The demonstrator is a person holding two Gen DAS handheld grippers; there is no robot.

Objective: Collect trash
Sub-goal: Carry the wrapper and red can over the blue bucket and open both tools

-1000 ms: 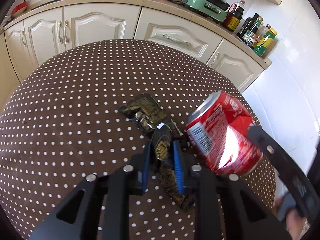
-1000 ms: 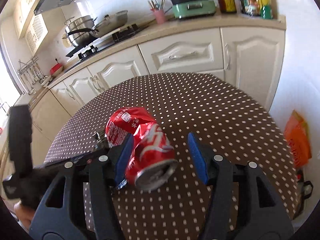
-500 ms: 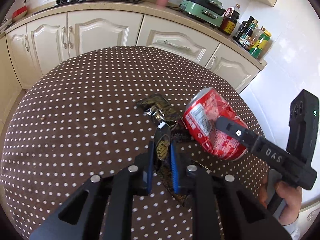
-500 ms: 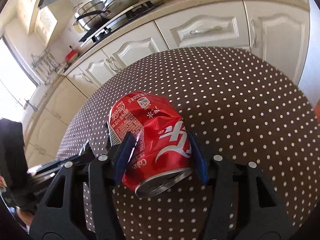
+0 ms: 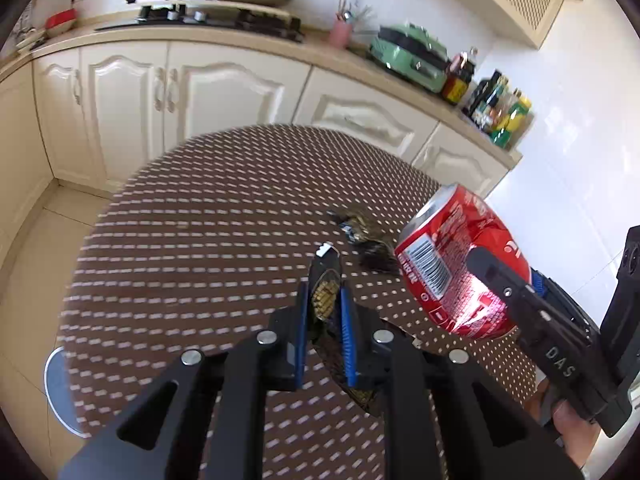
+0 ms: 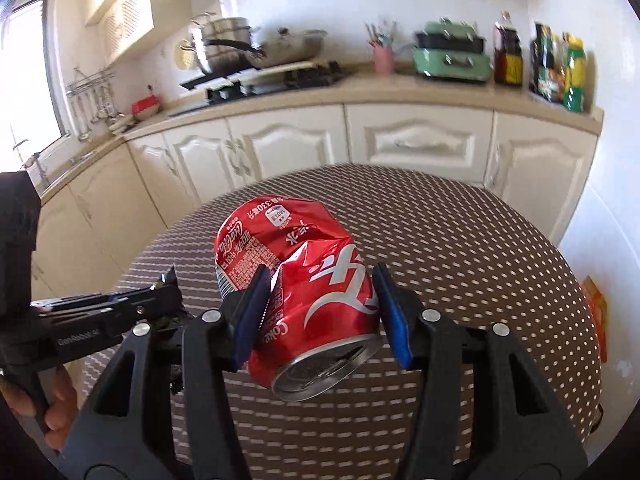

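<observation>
A dented red soda can [image 6: 280, 232] hangs above the brown dotted table [image 6: 480, 260]. My right gripper [image 6: 320, 280] grips it, blue pads pressed on both sides, jaws still closing; the can's base faces the camera. The left wrist view shows the same can [image 5: 452, 264] at right, with a right finger [image 5: 500, 280] across it. My left gripper [image 5: 325, 284] is shut on a dark crumpled wrapper [image 5: 328, 268], which sticks up past the pads and hangs below them. Another dark wrapper scrap [image 5: 362, 228] lies on the table [image 5: 200, 240] beyond. The left gripper [image 6: 172, 280] appears left of the can.
Cream cabinets [image 6: 416, 140] and a counter with a stove [image 5: 216, 20], pans, a green appliance [image 6: 452, 60] and bottles [image 5: 500, 112] stand behind the table. An orange bag [image 6: 596, 304] lies on the floor right of it. A white round rim [image 5: 56, 380] shows on the floor at left.
Both grippers have pulled back and risen. The right jaws closed onto the can and lifted it off the table. The wrapper has come up with the left gripper.
</observation>
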